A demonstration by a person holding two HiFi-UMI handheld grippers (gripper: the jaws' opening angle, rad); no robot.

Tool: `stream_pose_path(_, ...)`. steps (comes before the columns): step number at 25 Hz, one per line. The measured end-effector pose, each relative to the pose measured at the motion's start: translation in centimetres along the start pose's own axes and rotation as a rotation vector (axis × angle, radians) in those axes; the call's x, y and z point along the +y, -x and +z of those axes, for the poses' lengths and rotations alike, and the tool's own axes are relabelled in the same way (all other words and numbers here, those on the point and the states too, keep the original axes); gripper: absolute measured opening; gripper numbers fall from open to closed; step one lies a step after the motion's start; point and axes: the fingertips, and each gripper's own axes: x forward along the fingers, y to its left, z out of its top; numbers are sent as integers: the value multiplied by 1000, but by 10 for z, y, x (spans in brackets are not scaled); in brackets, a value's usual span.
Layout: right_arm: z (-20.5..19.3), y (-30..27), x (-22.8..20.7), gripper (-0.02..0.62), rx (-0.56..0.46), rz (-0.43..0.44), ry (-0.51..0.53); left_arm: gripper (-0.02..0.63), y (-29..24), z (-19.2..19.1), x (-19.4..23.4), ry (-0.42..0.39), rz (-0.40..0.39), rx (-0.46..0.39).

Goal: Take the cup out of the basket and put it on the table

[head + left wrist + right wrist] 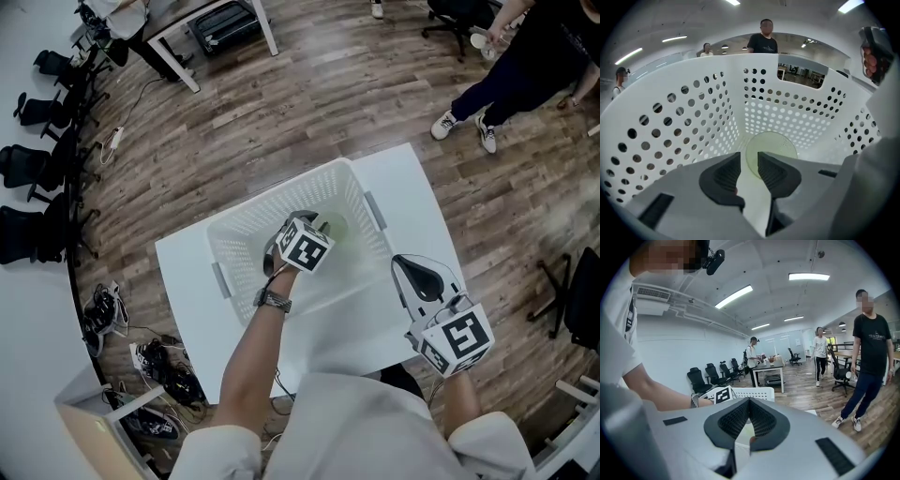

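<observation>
A white perforated basket (246, 217) stands on the white table (412, 192). A pale green see-through cup (776, 146) lies on the basket's floor near its far wall, and shows faintly in the head view too (339, 228). My left gripper (322, 225) reaches down into the basket. In the left gripper view it (749, 158) is open, with the cup's left rim showing in the gap between the jaws and neither pad pressing on it. My right gripper (403, 265) hovers over the table's right front, outside the basket. Its jaws (750, 401) meet at the tips and hold nothing.
The basket walls (693, 117) rise close around the left gripper. Office chairs (28, 169) line the left wall. Cables and gear (159, 370) lie on the floor at lower left. People (511, 80) stand on the wood floor beyond the table, one (869, 357) close at right.
</observation>
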Motion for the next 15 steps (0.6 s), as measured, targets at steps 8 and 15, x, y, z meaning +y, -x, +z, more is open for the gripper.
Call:
stream_pose_path(8,-1,8,-5,17,-3,-16,-2,109,-9,-8,-3,12,-6,29)
stream_pose_path(15,-5,11,-13,17,1,-30,-9,46,-16,-10,-4,11,2,40)
